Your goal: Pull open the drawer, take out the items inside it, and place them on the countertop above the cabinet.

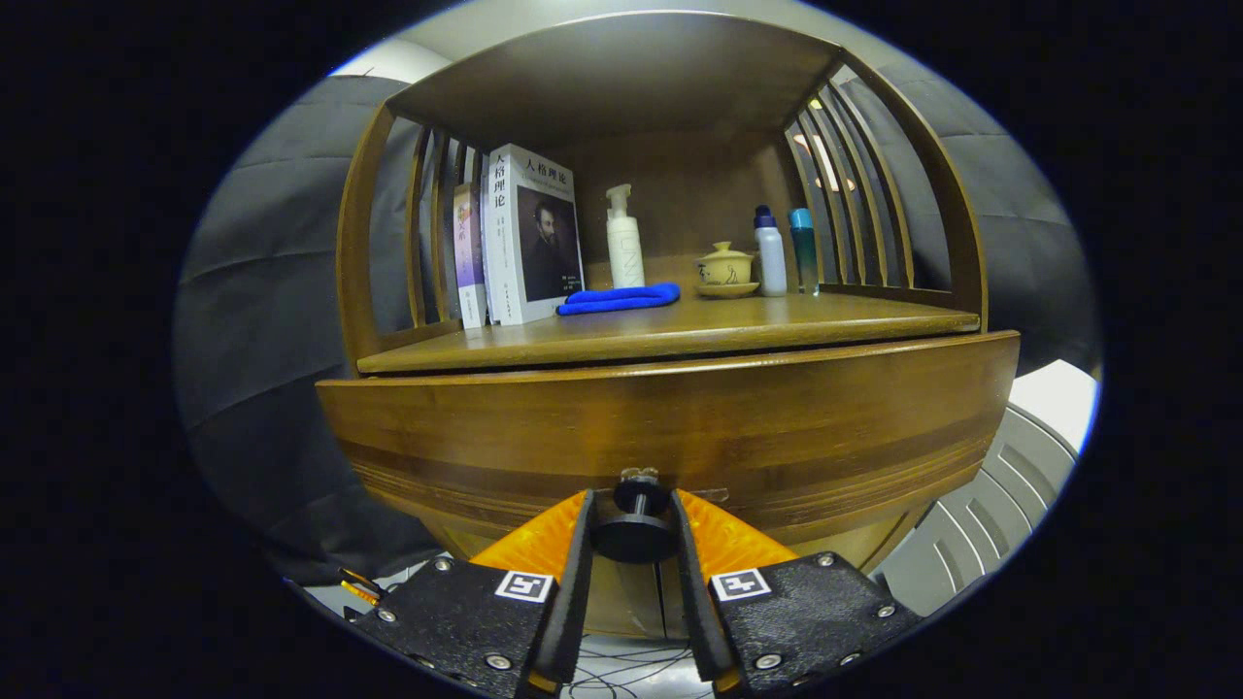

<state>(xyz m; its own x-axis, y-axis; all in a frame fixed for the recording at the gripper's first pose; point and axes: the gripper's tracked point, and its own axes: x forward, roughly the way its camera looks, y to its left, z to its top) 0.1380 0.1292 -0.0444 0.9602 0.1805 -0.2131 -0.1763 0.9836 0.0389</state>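
Gripper (633,529) fingers pinched on the dark knob (633,532) of the drawer (670,427), below the bench (670,330).

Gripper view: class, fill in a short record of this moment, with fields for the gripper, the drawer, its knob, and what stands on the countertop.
gripper: gripper with both fingers closed on the knob
knob: dark round knob held between the fingers
drawer: wooden drawer front, inside hidden
countertop: wooden countertop above the drawer
left on it: books standing upright
middle: blue cloth lying before a white pump bottle
right: lidded teacup, then white bottle and teal bottle
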